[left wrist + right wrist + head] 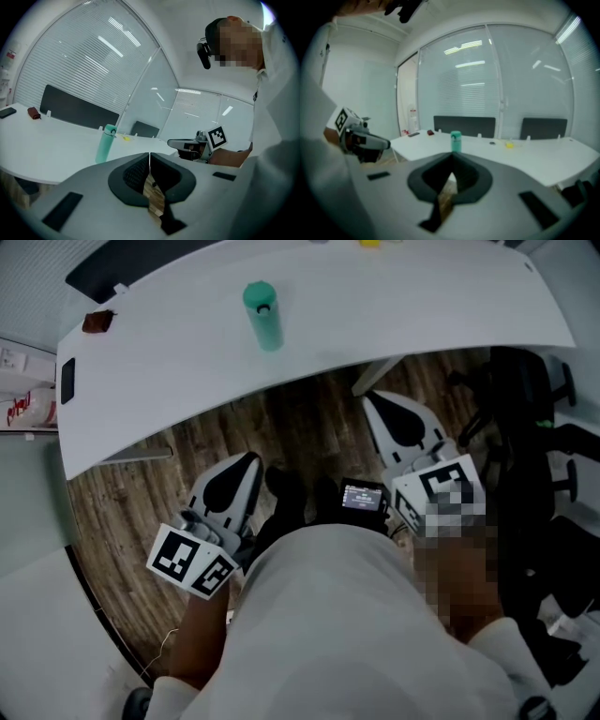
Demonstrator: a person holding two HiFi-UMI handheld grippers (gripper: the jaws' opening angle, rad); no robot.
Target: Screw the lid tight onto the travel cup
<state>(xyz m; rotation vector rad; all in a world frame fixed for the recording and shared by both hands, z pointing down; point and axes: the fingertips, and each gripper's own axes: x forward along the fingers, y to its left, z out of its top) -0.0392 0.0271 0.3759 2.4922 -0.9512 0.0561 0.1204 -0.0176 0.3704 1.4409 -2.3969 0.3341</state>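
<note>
Travel cup (pixel 263 315) first: it's the teal one standing upright on the white table (pixel 394 324), a little left of the person and back from the near edge. A cap of the same colour sits on top. From where I stand I can't tell whether that cap is threaded down or just resting there.

Both tools are well short of the cup, held low against the person's body over the wooden floor. The left gripper (pixel 246 465) has its jaws pressed together with nothing between them, only floorboards showing past the pads. The right gripper (pixel 382 413) is the same, closed and empty, with its nose aimed toward the table.

So I'd say the reach hasn't begun. To do it well, both sets of jaws need spreading before they arrive. One gripper, likely the left, should clamp the body low and square so the tall, narrow cup can't tip or spin. The other should come down onto the lid level with the rim, grip it evenly, and turn without leaning sideways. A tilted lid would probably cross-thread. The smooth wall looks slippery, so a firm hold on the body matters.
</note>
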